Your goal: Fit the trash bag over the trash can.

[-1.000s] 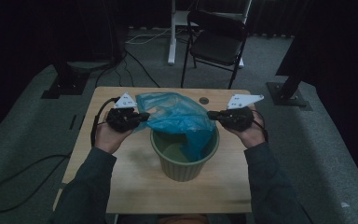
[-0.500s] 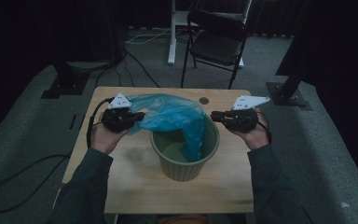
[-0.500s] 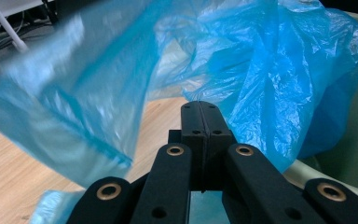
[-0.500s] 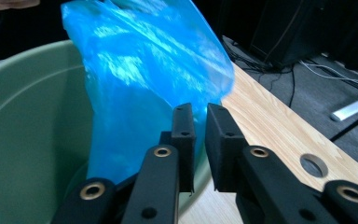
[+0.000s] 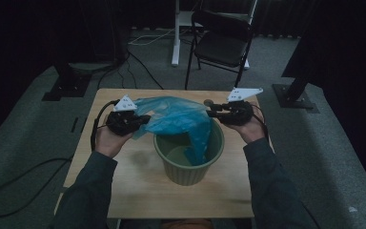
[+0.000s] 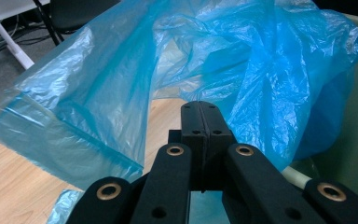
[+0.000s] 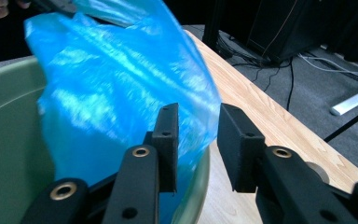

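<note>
Right gripper (image 7: 196, 140) jaws have just been opening, releasing the thin blue plastic bag (image 5: 181, 119), which sags at frame centre. Left gripper (image 6: 204, 122) pinches the bag's other edge, jaws pressed together. Judgement: lining the round green plastic bin (image 5: 190, 167) needs a fresh right-hand grip.

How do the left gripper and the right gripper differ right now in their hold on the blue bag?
The left gripper has its jaws pressed together, pinching the blue bag; the right gripper has just been opening its jaws, with a clear gap and the film's edge loose between them. The left gripper holds the bag up beside the green bin; the right gripper sits at the bin's rim. Both point inward toward the bag.
</note>
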Tool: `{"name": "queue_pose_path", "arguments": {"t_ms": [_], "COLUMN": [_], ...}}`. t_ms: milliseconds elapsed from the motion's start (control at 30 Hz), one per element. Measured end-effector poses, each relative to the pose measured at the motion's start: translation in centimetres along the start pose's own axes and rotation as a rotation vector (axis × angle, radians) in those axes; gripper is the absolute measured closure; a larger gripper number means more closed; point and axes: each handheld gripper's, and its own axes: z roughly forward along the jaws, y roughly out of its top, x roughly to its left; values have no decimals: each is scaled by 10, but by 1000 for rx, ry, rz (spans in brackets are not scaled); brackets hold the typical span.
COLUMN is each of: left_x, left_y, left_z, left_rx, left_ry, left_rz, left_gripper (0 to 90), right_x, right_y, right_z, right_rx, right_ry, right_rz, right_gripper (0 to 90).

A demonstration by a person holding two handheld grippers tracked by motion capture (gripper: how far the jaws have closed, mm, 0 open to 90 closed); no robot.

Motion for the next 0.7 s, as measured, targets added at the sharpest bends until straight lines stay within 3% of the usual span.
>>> {"name": "queue_pose_path", "arguments": {"t_ms": [267, 333, 433, 467, 533, 700], "left_x": [-3, -3, -4, -4, -4, -2], "left_y": [3, 4, 4, 4, 3, 1], "left_z": [2, 3, 4, 4, 3, -1], "left_rx": [-6, -5, -5, -5, -6, -15], "left_ry": [-5, -6, -10, -10, -4, 7], "left_rz": [10, 11, 14, 14, 22, 16], "left_gripper": [899, 899, 899, 899, 899, 899], "right_x": [-13, -16, -15, -15, -13, -8], "right_y": [8, 12, 14, 14, 13, 9], "right_z": [18, 29, 34, 34, 32, 20], "right_rx": [9, 46, 54, 54, 60, 88], "right_ry": [15, 48, 51, 51, 38, 5], "right_rz": [53, 78, 75, 75, 69, 56], "right_gripper": [633, 596, 709, 709, 890, 900]}}
